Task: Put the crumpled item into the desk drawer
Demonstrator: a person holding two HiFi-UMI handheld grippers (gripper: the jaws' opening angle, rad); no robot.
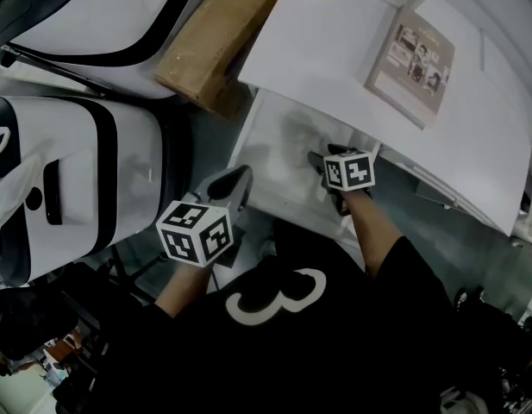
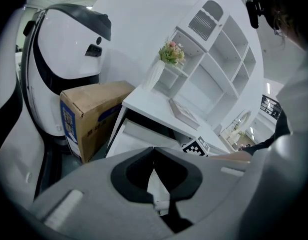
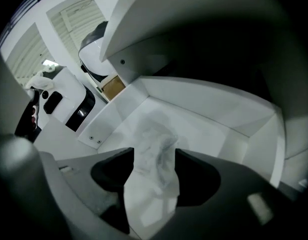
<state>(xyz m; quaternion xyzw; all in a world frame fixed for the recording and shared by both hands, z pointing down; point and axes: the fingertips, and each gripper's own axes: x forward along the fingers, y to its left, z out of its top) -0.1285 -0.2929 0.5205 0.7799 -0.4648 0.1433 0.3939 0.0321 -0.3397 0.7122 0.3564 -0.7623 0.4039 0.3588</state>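
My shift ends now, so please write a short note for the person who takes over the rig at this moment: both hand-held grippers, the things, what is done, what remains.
Left hand-held gripper: jaws together, empty, near the drawer's front left corner.
Right hand-held gripper: inside the open white desk drawer, jaws wide apart, gripping nothing.
Crumpled white item: appears to lie on the drawer floor, between the open jaws.
Done: item is in the drawer.
Left: draw the right gripper out; probably push the drawer shut.

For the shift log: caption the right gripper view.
Right gripper, jaws apart around the crumpled item, inside the open desk drawer.
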